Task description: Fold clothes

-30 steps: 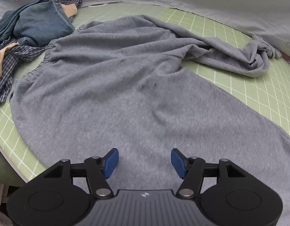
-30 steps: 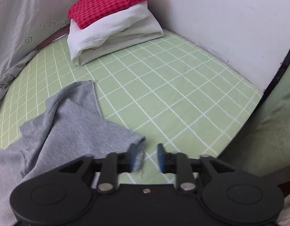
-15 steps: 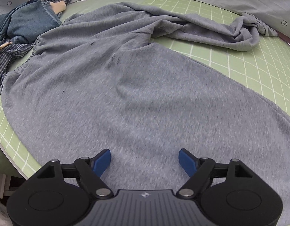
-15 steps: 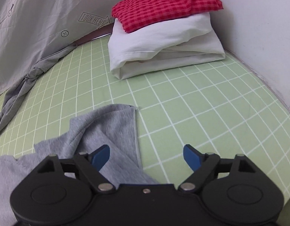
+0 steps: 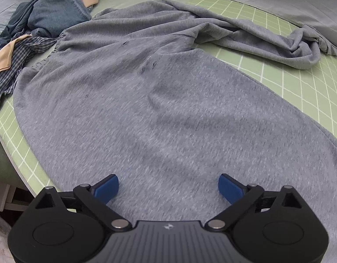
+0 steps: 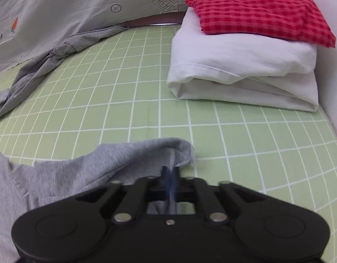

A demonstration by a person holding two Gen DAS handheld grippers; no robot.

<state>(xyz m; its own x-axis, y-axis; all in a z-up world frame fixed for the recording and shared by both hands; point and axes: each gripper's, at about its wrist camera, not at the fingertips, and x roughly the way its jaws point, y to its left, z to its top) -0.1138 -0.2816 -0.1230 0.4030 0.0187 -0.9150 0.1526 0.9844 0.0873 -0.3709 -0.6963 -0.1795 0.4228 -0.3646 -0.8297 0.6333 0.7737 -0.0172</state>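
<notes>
Grey sweatpants (image 5: 168,114) lie spread across the green grid-pattern sheet (image 5: 310,83), waistband toward 10 o'clock in the left wrist view, one leg running down toward 4 o'clock, the other leg bunched & twisted at 2 o'clock (image 5: 277,41). Fabric is mostly flat w/ a few small dark marks near the middle. Left gripper (image 5: 168,188) sits low over the cloth at 6 o'clock, blue pads (image 5: 107,188) spread wide apart, nothing between them; released. In the right wrist view the sweatpants' hem end (image 6: 146,153) comes in from 8 o'clock & rises into a lifted fold at centre. Right gripper (image 6: 170,175) is clenched on that fold, pads pressed together w/ grey cloth pinched between them & a bit of cloth showing behind, inside the gripper frame. Outward: at 1 o'clock in the right view a folded white garment (image 6: 245,65) rests on the sheet w/ a folded red checked garment (image 6: 256,8) stacked on top, both well apart from the sweatpants. A pale grey bedsheet (image 6: 59,11) w/ printed markings drapes along 10–11 o'clock, its edge crumpled on the sheet. In the left view, at 10–11 o'clock, an unfolded heap touches the waistband: blue jeans (image 5: 52,13), a blue checked shirt (image 5: 13,65) & a peach-coloured piece (image 5: 4,59).
</notes>
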